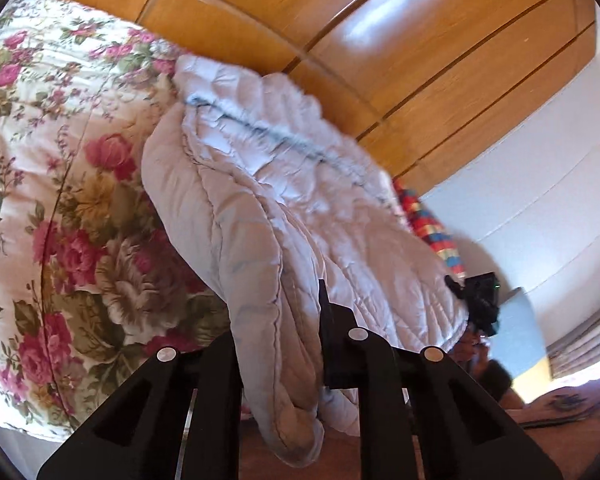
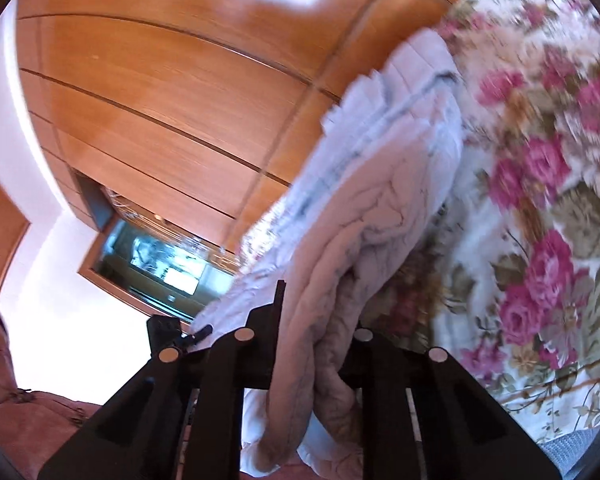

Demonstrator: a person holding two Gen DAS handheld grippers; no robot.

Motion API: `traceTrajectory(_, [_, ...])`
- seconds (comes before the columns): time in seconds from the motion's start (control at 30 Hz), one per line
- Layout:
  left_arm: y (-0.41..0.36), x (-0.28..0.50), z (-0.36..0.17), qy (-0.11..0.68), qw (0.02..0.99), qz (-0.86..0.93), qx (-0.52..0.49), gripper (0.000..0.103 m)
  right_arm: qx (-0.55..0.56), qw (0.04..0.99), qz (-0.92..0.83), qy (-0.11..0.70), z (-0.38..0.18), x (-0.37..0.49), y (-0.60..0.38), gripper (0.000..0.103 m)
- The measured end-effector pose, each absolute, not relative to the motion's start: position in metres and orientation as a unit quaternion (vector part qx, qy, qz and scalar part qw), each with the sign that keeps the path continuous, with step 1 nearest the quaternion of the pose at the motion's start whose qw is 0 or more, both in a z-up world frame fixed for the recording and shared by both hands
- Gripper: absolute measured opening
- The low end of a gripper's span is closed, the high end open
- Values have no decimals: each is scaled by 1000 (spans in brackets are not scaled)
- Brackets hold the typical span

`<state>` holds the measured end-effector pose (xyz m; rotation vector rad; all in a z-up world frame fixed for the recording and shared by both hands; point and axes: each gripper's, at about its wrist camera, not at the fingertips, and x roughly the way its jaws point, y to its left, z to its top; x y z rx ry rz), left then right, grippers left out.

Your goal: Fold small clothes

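Observation:
A pale lilac quilted garment [image 1: 268, 200] with a grey-blue seam line hangs stretched between my two grippers above a floral bedspread [image 1: 60, 200]. My left gripper [image 1: 280, 344] is shut on one bunched edge of it; the cloth falls down between the black fingers. My right gripper [image 2: 316, 344] is shut on the other bunched edge of the garment [image 2: 380, 184], and shows small at the far end in the left wrist view [image 1: 480, 300]. The left gripper shows likewise in the right wrist view [image 2: 172, 336].
The floral bedspread [image 2: 540, 200] covers the bed beneath. A glossy wooden wardrobe [image 1: 380, 40] fills the background. A bright multicoloured cloth [image 1: 432, 224] lies behind the garment. A white wall [image 1: 540, 200] is at right, and a glass-fronted niche [image 2: 160, 264] shows in the right wrist view.

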<state>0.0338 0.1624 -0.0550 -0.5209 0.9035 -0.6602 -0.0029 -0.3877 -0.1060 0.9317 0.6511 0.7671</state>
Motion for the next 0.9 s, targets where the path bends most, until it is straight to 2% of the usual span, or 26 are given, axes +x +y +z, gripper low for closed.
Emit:
traceTrajectory(0.2, [164, 3, -38, 441, 800, -325, -244, 13, 456, 752, 380, 285, -99, -41, -394, 14])
traceTrajectory(0.3, [172, -22, -25, 423, 781, -349, -298, 13, 484, 728, 412, 259, -97, -69, -400, 14])
traceTrajectory(0.47, [189, -56, 2, 352, 746, -406, -394, 13, 487, 724, 446, 197, -79, -103, -407, 15])
traceTrajectory(0.6, [192, -41, 2, 340, 728, -408, -433, 13, 524, 715, 428, 177, -79, -93, -416, 15])
traceTrajectory(0.9, [195, 27, -31, 382, 705, -373, -467, 13, 567, 704, 380, 197, -83, -19, -432, 18])
